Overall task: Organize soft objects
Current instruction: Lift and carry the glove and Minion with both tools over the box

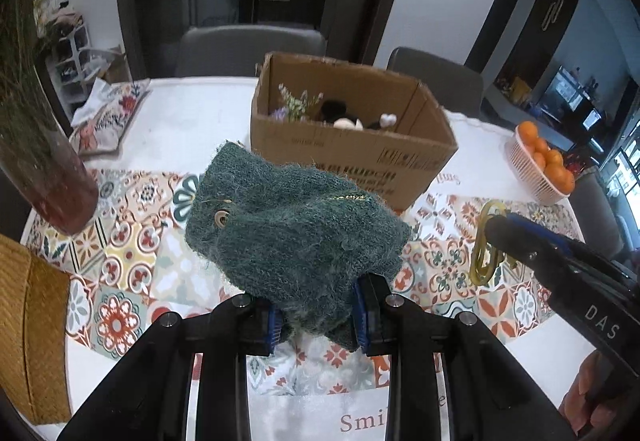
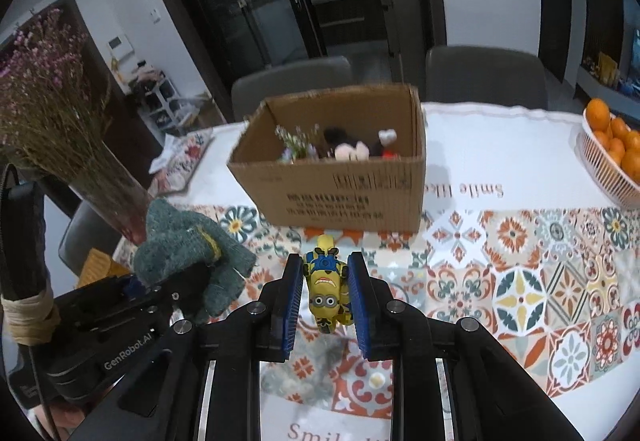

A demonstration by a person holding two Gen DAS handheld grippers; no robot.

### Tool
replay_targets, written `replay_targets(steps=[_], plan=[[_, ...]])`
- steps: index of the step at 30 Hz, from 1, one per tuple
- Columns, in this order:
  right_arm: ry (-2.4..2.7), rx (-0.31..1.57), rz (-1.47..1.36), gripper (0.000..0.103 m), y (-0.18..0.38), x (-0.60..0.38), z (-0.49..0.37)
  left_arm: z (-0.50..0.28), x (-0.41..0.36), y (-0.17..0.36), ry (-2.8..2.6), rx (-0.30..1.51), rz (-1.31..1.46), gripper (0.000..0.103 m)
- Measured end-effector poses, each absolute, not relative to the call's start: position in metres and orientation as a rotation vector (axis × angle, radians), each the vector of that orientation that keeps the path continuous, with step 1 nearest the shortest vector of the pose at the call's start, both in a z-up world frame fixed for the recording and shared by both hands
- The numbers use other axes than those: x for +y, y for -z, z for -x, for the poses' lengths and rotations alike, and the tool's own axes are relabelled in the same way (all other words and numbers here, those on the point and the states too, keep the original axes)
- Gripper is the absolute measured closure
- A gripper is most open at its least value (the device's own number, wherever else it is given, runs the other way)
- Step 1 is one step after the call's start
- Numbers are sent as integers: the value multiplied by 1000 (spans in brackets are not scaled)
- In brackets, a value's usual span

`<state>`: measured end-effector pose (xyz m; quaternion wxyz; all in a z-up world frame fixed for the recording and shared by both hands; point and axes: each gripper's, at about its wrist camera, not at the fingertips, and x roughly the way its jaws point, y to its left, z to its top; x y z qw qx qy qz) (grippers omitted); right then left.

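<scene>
Left wrist view shows the left claw (image 1: 318, 311) squeezing a fuzzy green knitted thing (image 1: 292, 225), maybe a hat or a mitten, with a small round button on it. The blue pads pinch its bottom edge, so the rest flops up and forward in the air above the tabletop (image 1: 176, 129). It looks held high like this so it can go over the wall of the cardboard box (image 1: 352, 145), which sits just past it. In the right wrist view, the right claw (image 2: 325, 293) is clamped on a little yellow toy man (image 2: 326, 283) with goggles and blue overalls. The toy lies head toward the camera, squeezed on both sides so it does not slip. The box stands open at the top, and soft things already rest inside: some small purple flowers (image 2: 298, 143), a dark plush and a pale plush. That is likely why both claws carry their things toward it. The tabletop has a bright tile-pattern cloth. A vase of dried flowers (image 2: 60, 113) stands on the left side and a basket of oranges (image 2: 612, 145) sits far to the right, well apart from the box. I think both things will need a lift over the near wall before letting go.
</scene>
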<state>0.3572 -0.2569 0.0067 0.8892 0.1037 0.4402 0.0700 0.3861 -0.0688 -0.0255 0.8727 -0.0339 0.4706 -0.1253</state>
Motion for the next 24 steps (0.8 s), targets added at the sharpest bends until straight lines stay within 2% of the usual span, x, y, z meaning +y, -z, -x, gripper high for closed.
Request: replay_targets(steps=[24], plan=[[-152, 716, -187, 78, -79, -259, -389, -426, -83, -45, 321, 808, 3, 74]])
